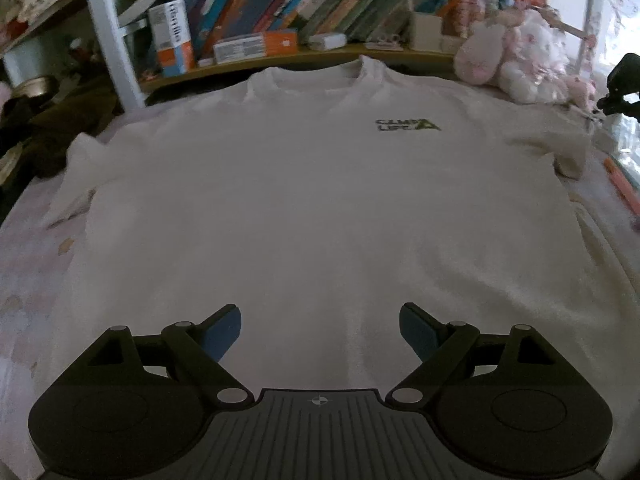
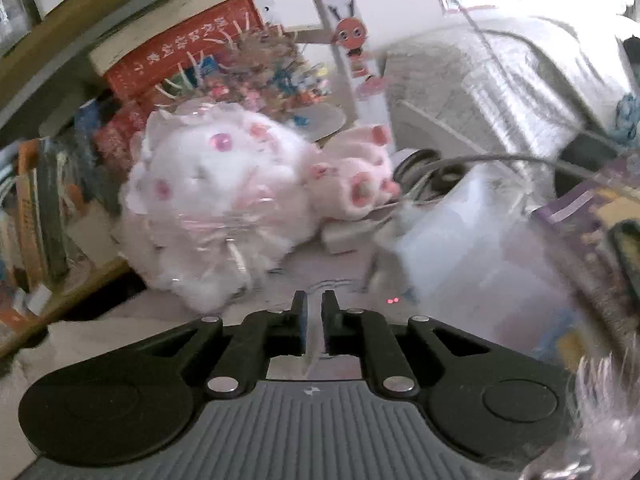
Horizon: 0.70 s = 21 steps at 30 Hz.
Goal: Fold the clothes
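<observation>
A white T-shirt (image 1: 320, 200) lies spread flat and face up on the bed, collar (image 1: 316, 76) at the far side and a small green chest logo (image 1: 408, 124) right of centre. Its sleeves spread out to the left (image 1: 80, 168) and right (image 1: 560, 148). My left gripper (image 1: 320, 312) hovers over the shirt's near hem area, open wide with nothing between its blue pads (image 1: 224, 332). My right gripper (image 2: 314, 296) points away from the shirt at a plush toy (image 2: 208, 208); its fingers stand almost together with only a thin slit, and I see nothing clearly held.
A bookshelf (image 1: 280, 12) with leaning books and boxes runs along the far side. A pink and white plush toy (image 1: 520, 52) sits at the far right corner. A dark device (image 1: 624, 84) hangs at the right edge. Cables and a translucent box (image 2: 460, 240) lie beyond the right gripper.
</observation>
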Tool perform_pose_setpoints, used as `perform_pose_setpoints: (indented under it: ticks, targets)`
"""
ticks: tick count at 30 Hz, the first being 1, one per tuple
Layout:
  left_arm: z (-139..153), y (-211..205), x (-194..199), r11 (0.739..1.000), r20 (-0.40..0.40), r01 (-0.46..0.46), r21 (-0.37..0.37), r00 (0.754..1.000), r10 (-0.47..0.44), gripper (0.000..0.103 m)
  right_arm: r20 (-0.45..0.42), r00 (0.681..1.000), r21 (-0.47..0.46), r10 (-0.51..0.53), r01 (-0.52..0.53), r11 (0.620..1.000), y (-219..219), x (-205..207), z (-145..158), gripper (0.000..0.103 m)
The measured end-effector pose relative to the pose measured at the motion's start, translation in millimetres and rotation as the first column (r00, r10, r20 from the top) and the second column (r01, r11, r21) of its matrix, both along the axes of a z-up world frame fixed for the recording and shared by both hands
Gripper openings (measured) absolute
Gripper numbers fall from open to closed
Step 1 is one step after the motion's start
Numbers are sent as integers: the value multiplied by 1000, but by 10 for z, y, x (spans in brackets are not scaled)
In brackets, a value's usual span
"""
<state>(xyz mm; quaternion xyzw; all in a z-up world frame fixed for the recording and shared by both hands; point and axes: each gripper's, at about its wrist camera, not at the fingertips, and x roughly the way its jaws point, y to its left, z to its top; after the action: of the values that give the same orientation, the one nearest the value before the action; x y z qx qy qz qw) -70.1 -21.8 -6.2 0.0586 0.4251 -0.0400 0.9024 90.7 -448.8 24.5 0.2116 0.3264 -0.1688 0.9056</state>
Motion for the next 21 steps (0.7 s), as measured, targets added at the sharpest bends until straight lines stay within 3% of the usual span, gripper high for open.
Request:
perform_pose_setpoints:
  ticks: [2,4,5,9,12,14,17,21]
  targets:
    - [0,-55,-2,1000,2,23,6,1000,-23,89,3,1000,-21,13,-13,1000,-23,-66,53,19]
    - [-1,-108,-7,999,3,45,12,999,-45,89,5,997,5,78,-78,997,8,-146,66,39]
    - [1,-118,-13,999,3,48,13,999,-48,89,-1,992,26,127,-127,992,42,-178,62,40]
    - [11,-111,-42,999,6,41,13,999,-41,89,-77,929,64,361,-357,932,275,-308,-29,42]
    - [19,-106,-64,999,9,35,12,999,-35,89,-151,859,11,490,-494,869,525,-406,-151,40]
    - [24,-102,-78,999,10,32,12,999,-32,89,-214,826,-33,521,-539,842,680,-390,-251,37]
    - [32,-97,-100,1000,12,26,11,1000,-26,89,-223,824,-74,521,-547,834,795,-294,-325,36]
    - [40,-95,-138,999,16,25,20,1000,-26,89,-135,819,-9,557,-563,826,840,-194,-306,37]
